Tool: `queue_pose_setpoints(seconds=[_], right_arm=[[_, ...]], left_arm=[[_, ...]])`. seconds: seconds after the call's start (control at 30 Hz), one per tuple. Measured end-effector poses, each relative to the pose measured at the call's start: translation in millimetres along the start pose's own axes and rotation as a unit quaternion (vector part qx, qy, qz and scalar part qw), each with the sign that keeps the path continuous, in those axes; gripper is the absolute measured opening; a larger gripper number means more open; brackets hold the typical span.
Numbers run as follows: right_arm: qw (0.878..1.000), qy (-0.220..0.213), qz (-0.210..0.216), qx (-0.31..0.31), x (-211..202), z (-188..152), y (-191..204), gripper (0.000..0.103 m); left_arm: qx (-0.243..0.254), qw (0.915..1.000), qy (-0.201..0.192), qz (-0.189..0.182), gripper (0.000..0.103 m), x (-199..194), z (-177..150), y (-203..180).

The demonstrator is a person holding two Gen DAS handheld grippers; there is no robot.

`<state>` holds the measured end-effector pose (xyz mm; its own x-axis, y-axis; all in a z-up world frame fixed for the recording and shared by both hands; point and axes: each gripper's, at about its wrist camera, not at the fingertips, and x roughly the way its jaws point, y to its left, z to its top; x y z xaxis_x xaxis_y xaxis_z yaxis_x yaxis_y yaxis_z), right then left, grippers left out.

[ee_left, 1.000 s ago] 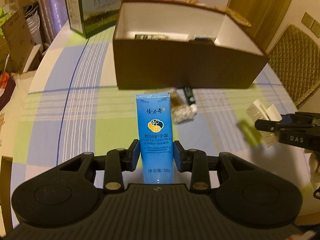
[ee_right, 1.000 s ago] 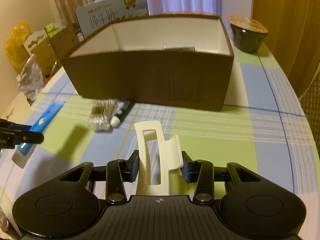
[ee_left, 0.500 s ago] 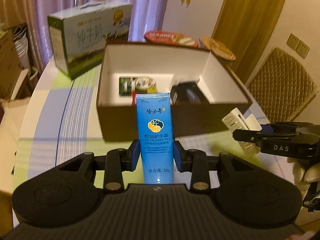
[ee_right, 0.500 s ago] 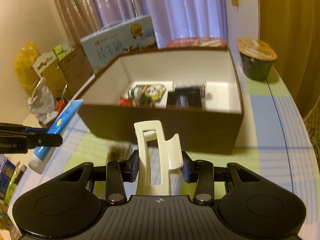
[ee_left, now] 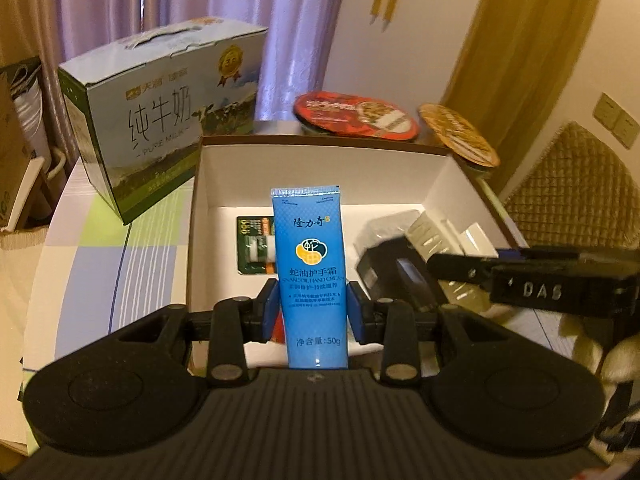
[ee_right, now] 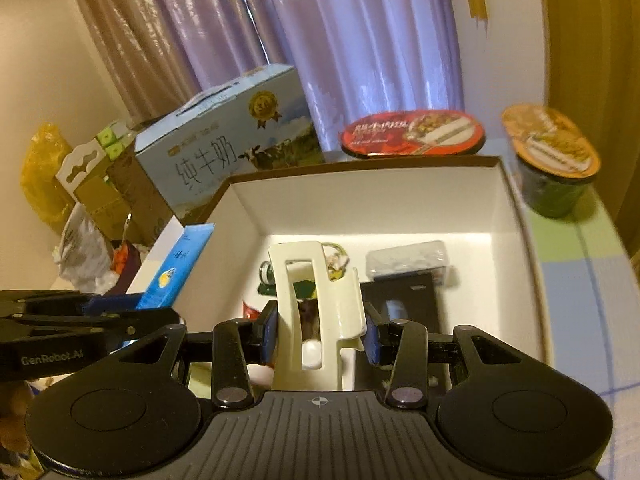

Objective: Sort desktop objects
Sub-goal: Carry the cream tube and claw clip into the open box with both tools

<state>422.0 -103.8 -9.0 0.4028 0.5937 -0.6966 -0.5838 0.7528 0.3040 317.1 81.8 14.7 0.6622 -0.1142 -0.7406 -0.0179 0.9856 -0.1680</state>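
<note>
left gripper [ee_left: 313,312]: you're holding its jaws clamped on the blue hand cream tube [ee_left: 310,264], tube upright, hanging above the near-left part of the brown box [ee_left: 196,216].
right gripper [ee_right: 320,336]: you're keeping its jaws clamped on the white hair claw [ee_right: 316,308], hovering over the box's near middle.
box contents: a green packet [ee_left: 252,246], a black case [ee_right: 404,304] and a clear pack [ee_right: 408,258] are already lying inside.
progress: looks like you're getting well into the sort; both held items are still needing release into the box.
left on bench: I can't tell, the near bench is hidden here.
behind box: milk carton [ee_left: 160,116] and two noodle bowls are sitting outside it.
</note>
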Motion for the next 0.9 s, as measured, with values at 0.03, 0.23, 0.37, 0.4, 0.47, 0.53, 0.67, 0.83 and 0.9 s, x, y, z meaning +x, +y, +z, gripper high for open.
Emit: queue_pose_setpoints(seconds=[0.03,0.23,0.37,0.4,0.47,0.53,0.67,0.83,0.9], right_arm=[[1.0,0.006,-0.002,0.001,8,3,0,0.039],[0.998,0.048,-0.022,0.014,51,11,-7,0.039],[0.997,0.067,-0.03,0.017,68,13,-17,0.039],[0.997,0.069,-0.032,0.017,71,15,-19,0.039],[0.997,0.074,-0.035,0.017,76,18,-22,0.039],[0.996,0.076,-0.034,0.017,79,20,-23,0.039],[0.996,0.079,-0.033,0.013,82,23,-24,0.039],[0.996,0.08,-0.033,0.007,86,25,-22,0.039],[0.996,0.081,-0.033,0.007,87,26,-23,0.039]], left_arm=[[-0.003,1.0,0.004,0.002,0.03,6,4,3],[-0.014,0.9989,0.041,0.021,0.03,53,17,20],[-0.01,0.9974,0.063,0.034,0.03,79,21,25],[-0.008,0.997,0.068,0.037,0.03,85,21,26],[-0.006,0.9959,0.077,0.045,0.03,93,22,27],[0.002,0.9954,0.08,0.053,0.03,98,23,27],[0.015,0.9945,0.084,0.061,0.03,104,27,24],[0.039,0.9928,0.086,0.073,0.03,108,27,20],[0.046,0.9922,0.087,0.076,0.03,110,28,19]])
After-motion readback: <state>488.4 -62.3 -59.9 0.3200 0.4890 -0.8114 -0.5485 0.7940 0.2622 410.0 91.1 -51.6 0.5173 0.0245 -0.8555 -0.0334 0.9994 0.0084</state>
